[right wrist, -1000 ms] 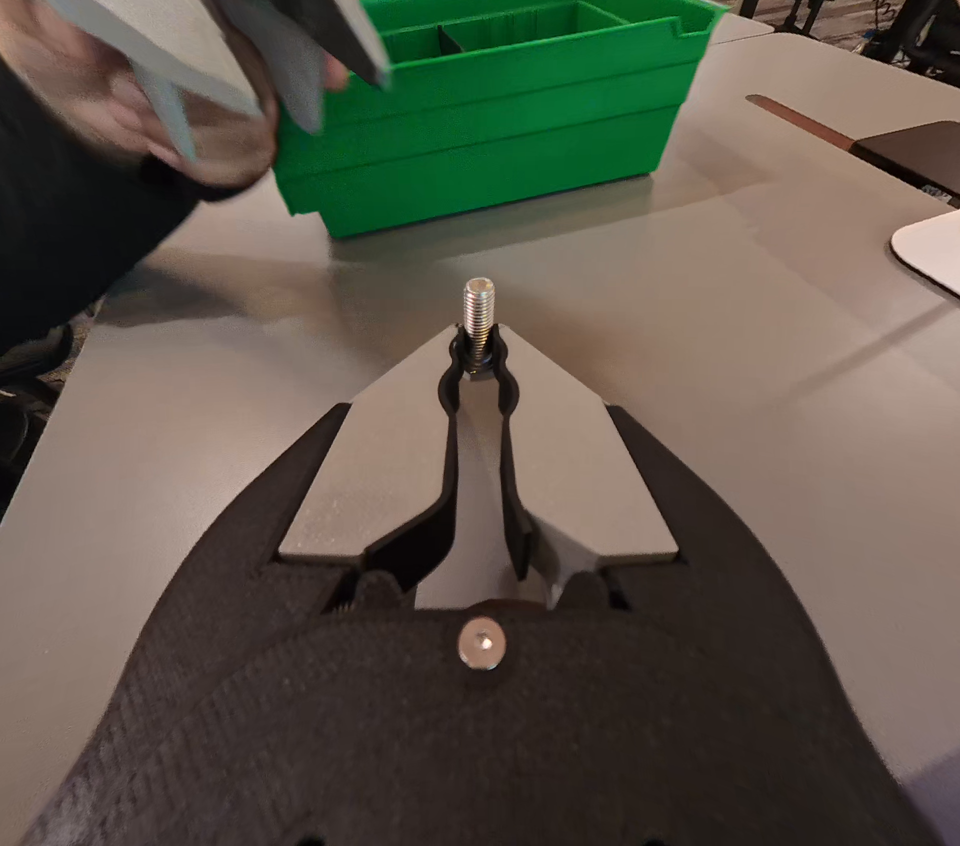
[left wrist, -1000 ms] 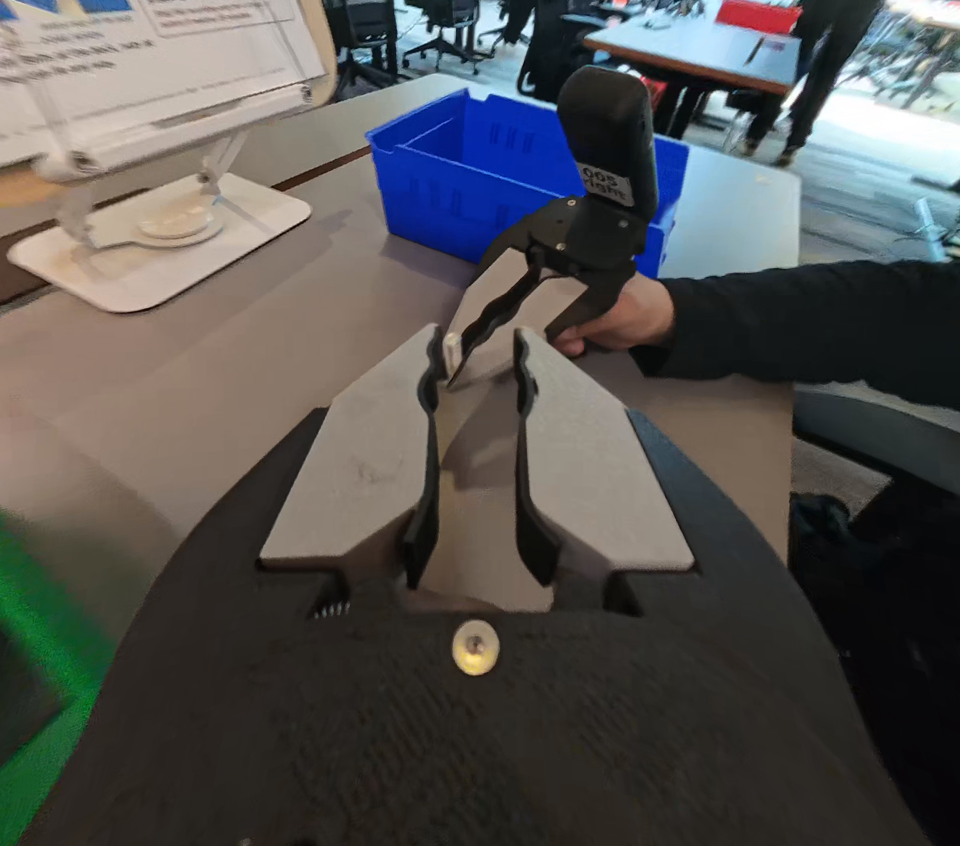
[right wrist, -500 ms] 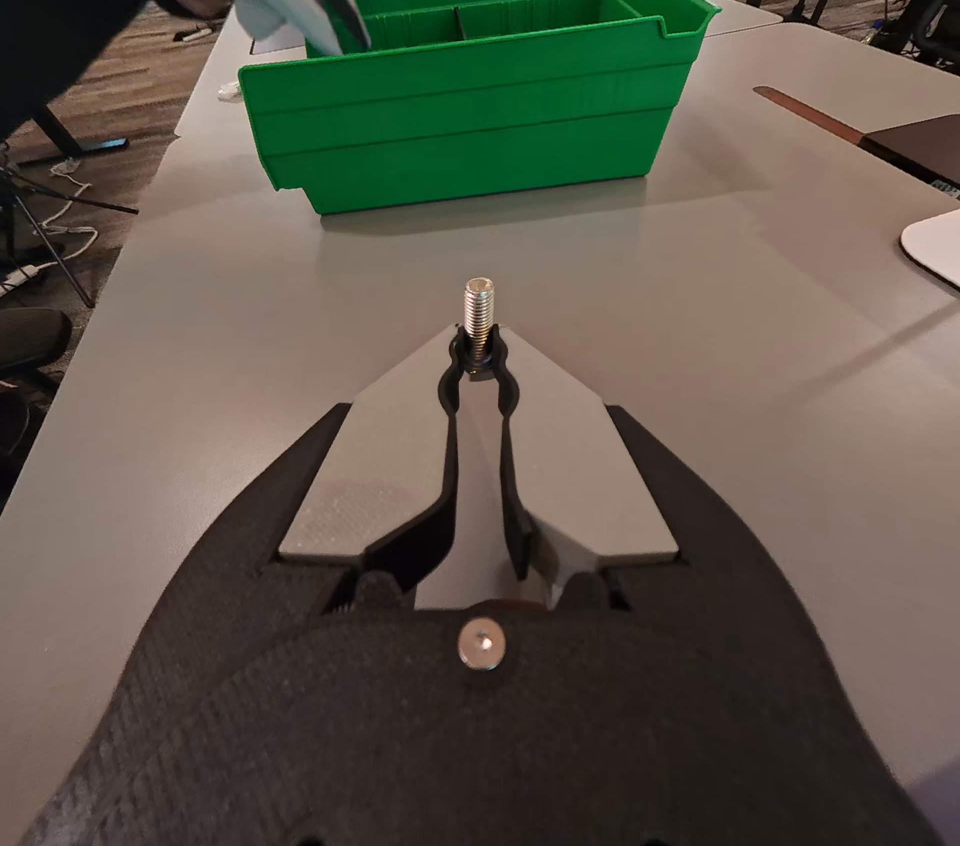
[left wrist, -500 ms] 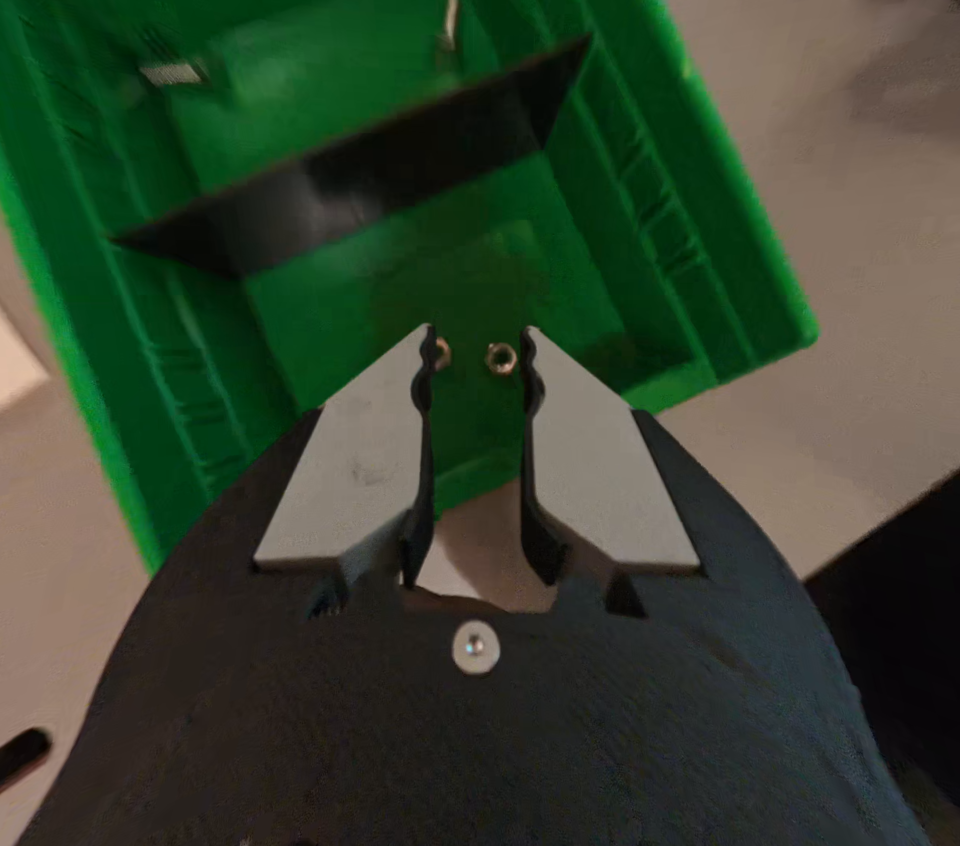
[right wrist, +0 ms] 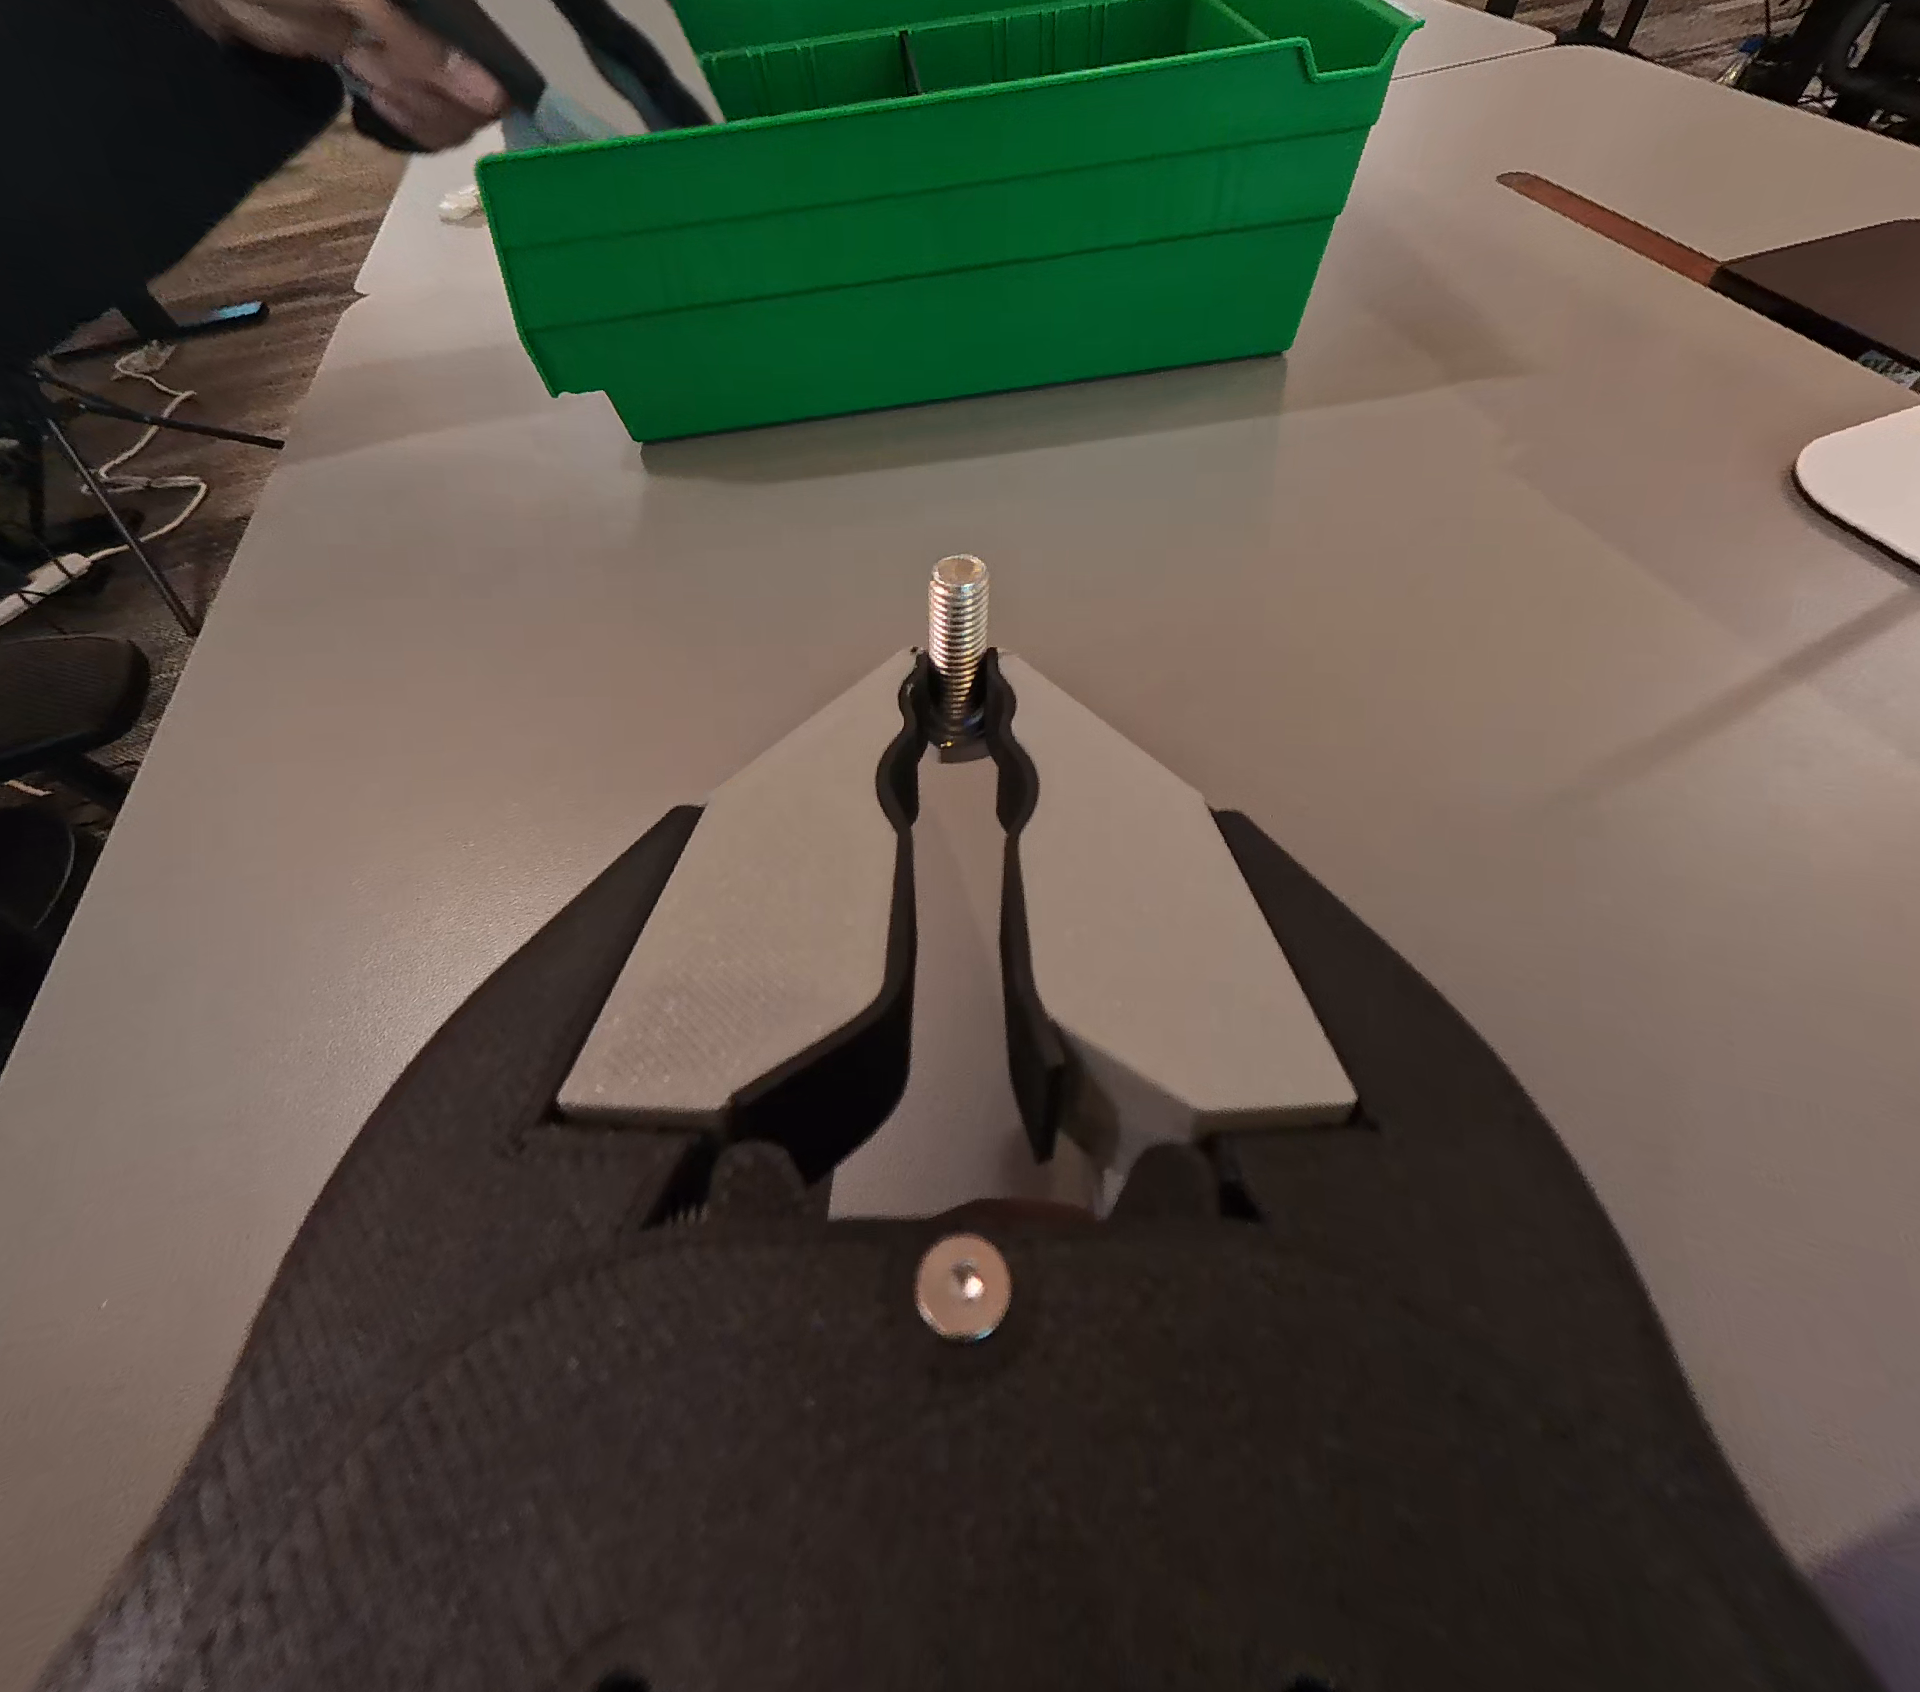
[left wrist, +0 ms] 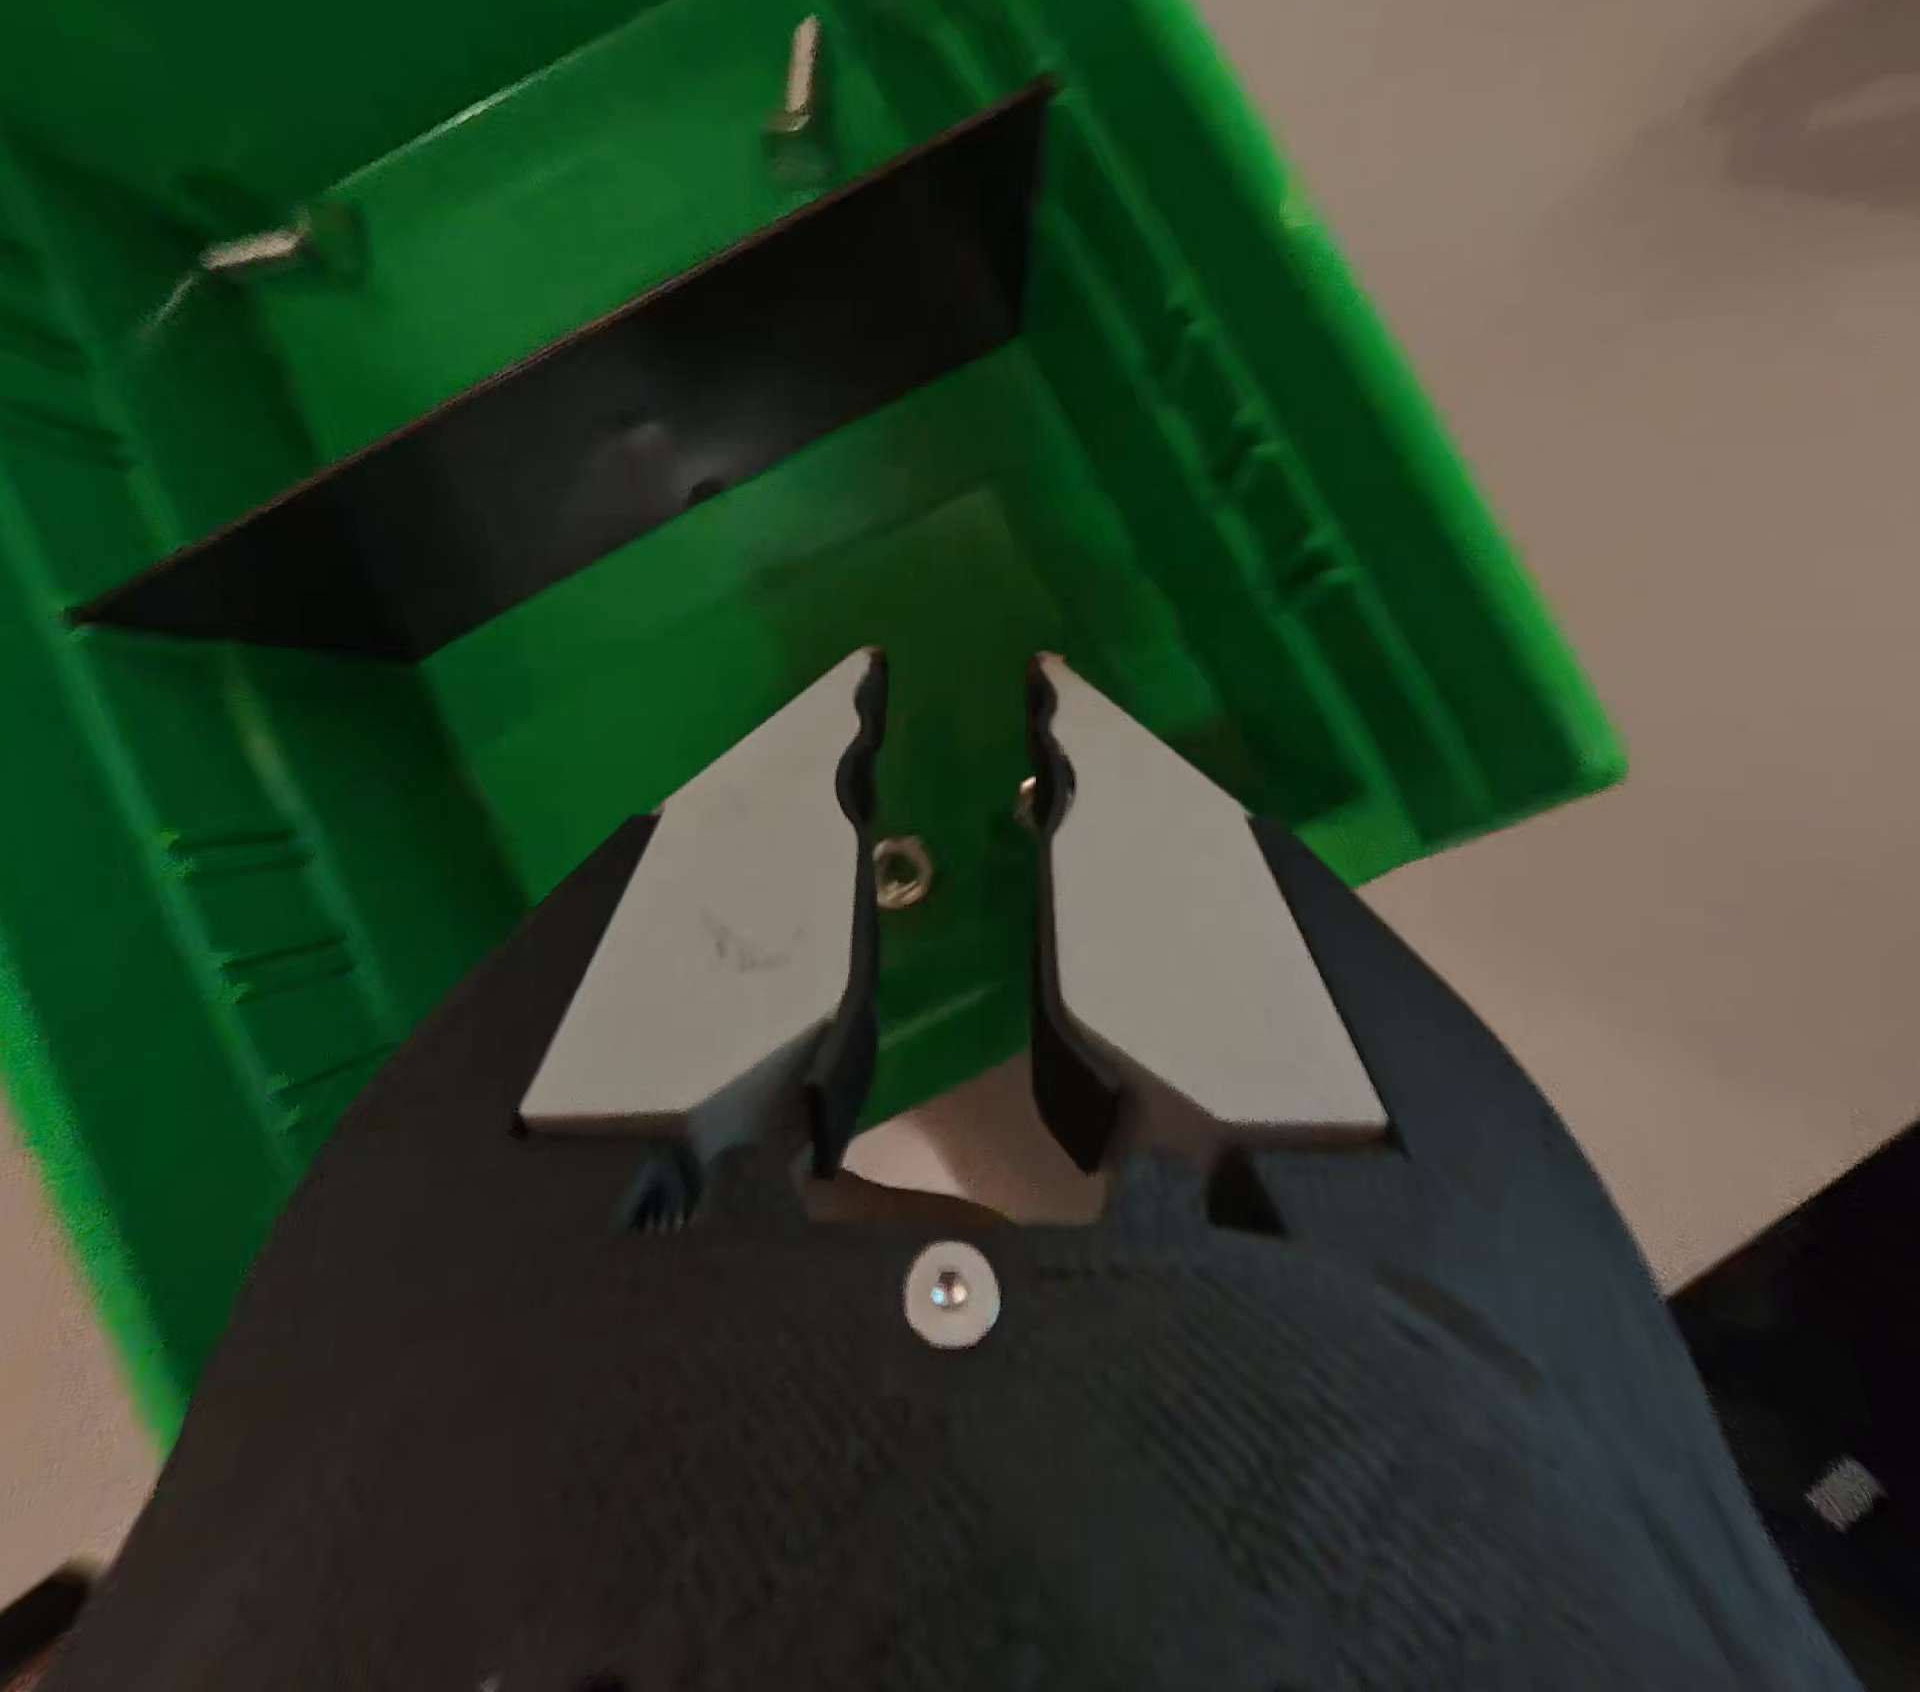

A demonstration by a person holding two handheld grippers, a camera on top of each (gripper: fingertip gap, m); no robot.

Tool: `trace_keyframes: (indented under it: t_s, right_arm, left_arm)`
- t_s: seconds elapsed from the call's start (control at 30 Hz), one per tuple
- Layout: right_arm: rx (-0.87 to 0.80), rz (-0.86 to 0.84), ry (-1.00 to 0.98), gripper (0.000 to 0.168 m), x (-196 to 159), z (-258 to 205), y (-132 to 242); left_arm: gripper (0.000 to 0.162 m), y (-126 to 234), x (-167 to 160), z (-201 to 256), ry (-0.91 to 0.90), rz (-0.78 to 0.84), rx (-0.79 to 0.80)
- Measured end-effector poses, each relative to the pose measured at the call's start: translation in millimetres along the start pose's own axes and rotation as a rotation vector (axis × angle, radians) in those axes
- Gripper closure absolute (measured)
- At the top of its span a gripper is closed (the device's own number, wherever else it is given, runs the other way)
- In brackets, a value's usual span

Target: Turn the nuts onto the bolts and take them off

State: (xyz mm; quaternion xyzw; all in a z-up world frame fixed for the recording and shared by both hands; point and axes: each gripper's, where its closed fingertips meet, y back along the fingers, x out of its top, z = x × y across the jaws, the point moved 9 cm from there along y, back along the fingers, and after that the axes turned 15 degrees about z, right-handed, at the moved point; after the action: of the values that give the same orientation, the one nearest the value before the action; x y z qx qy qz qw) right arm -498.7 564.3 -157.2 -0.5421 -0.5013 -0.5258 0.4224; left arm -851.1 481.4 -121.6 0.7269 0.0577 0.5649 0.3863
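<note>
Nut lies flat on the green bin floor, between the spread fingers of the left gripper, nearer the left one. Right gripper pinches the bolt upright. Risk: flat nut skids away as the fingers close, or they catch the second nut beside the right finger!

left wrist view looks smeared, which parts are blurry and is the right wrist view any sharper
Left wrist view: motion blur smears the green bin and its bolts; the nut between the left gripper's open fingers stays readable. Right wrist view: sharp on the held bolt; only the person's hand is blurred.
</note>
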Motion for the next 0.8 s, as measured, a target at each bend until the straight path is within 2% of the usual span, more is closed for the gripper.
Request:
trace_keyframes:
  t_s: [0.17,0.27,0.5,0.6,0.8]
  right_arm:
    - [0.007,-0.011,0.005,0.162,-0.8,-0.9,-1.1]
    - [0.008,-0.012,0.006,0.162,-0.8,-1.2,-1.2]
    - [0.026,-0.033,0.007,0.162,-2.3,-3.5,-3.6]
    - [0.026,-0.039,0.018,0.162,-2.8,-4.8,-4.3]
    - [0.028,-0.044,0.012,0.162,-3.1,-4.5,-4.7]
  left_arm:
    - [0.136,-11.1,-21.6,-32.0,0.013,-0.272,0.050]
    - [0.139,-16.2,-18.7,-39.6,0.055,-0.271,0.046]
    - [0.150,-31.9,-18.4,-41.1,0.061,-0.387,-0.009]
    - [0.139,-33.7,-15.2,-42.3,0.037,-0.425,0.017]
    - [0.137,-33.2,-15.1,-41.0,0.034,-0.443,-0.011]
